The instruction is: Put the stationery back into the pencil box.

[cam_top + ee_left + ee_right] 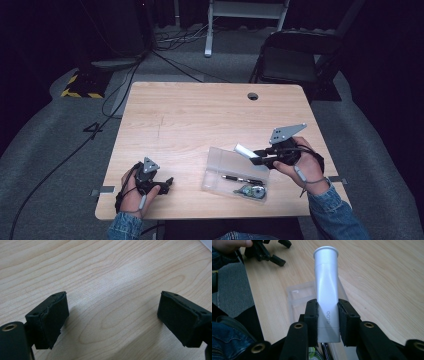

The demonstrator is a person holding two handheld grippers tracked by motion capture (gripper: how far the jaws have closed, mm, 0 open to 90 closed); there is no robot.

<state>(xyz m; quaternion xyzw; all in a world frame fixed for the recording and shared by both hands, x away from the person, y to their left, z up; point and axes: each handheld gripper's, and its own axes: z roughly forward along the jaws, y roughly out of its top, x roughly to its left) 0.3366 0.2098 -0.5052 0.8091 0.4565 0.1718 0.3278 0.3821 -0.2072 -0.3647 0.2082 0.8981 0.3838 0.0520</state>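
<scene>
- As seen in the high view, a white glue stick [244,150] is gripped by the right gripper [259,156] just above the far end of the clear plastic case [220,162], which lies open on the surface [200,115]; a pen [242,178] and a tape dispenser [251,191] lie inside.
- In the left gripper view, the left gripper [112,315] is held released, jaws wide apart over bare wood, with nothing between them.
- In the right gripper view, the glue stick [326,290] is clamped near one end, its other end pointing away over the case [298,298].
- The step in hand is judged to be carriage of the stick at the case. Should stowing be intended, lowering beside the pen is required before release.
</scene>
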